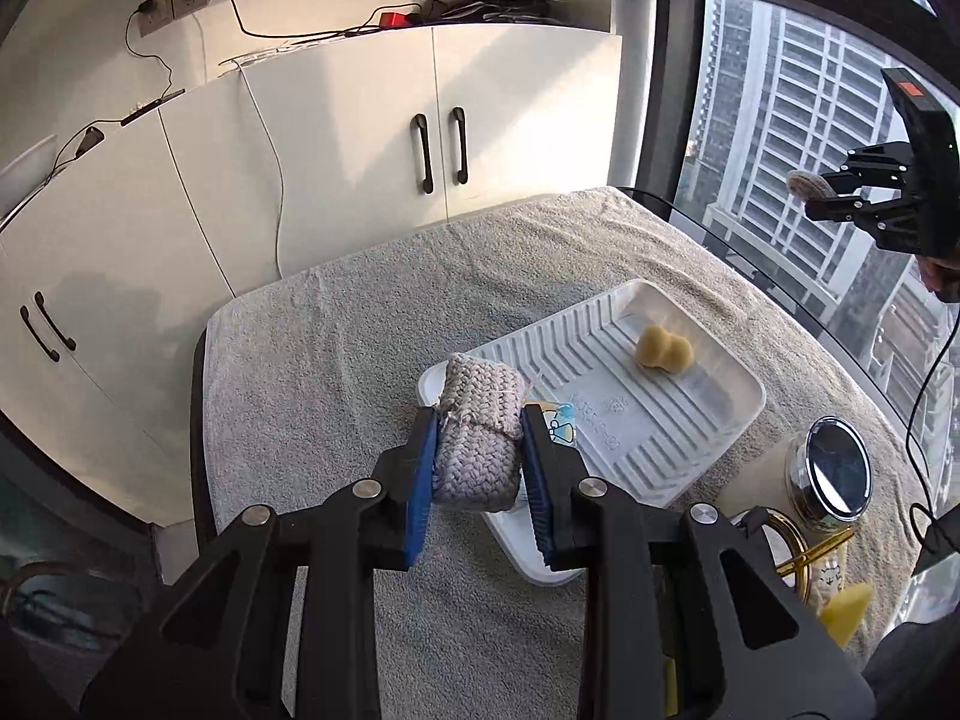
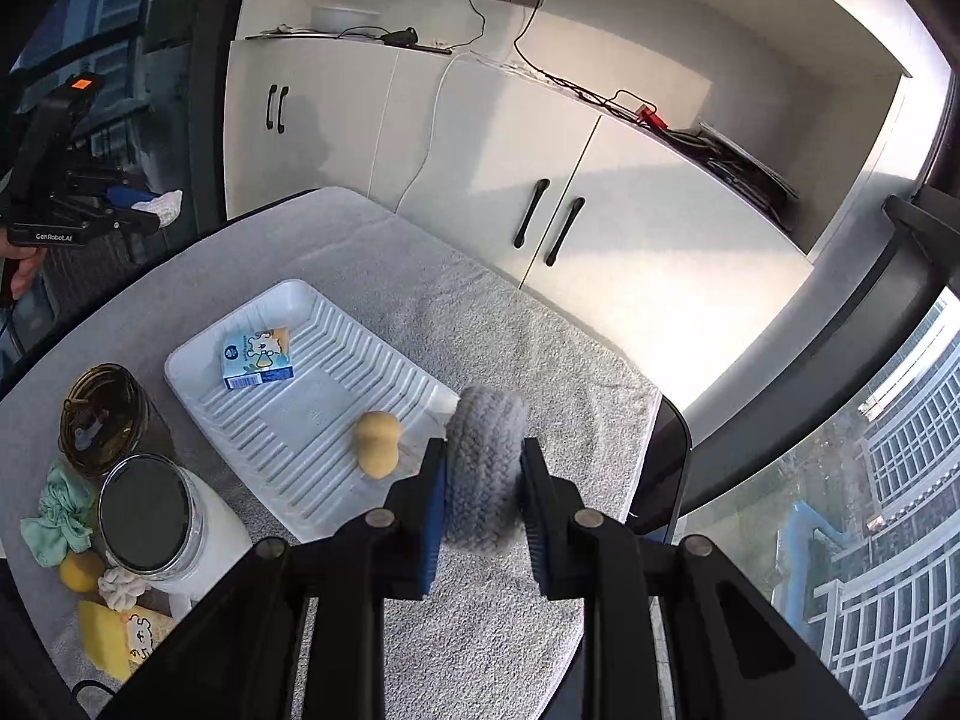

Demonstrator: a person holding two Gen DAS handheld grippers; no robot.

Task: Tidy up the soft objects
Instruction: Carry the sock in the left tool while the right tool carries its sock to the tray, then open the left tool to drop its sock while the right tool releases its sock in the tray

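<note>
Jar (image 2: pixel 150 516) (lidded) beside tray (image 2: pixel 198 360), claws clamping pads.

Your left black two-finger gripper (image 1: pixel 478 468) is held above the table, its blue-padded fingers (image 1: pixel 421 480) squeezed onto the sides of a grey braided fabric roll (image 1: pixel 477 441). Your right black two-finger gripper (image 2: pixel 483 483) is also raised in the air, its blue pads (image 2: pixel 433 510) pressed against both sides of a second grey woven fabric roll (image 2: pixel 485 468). From the left camera it appears far right (image 1: pixel 840 195), level and pointing left. Your right hand (image 1: pixel 942 279) shows partly beneath it.
</note>
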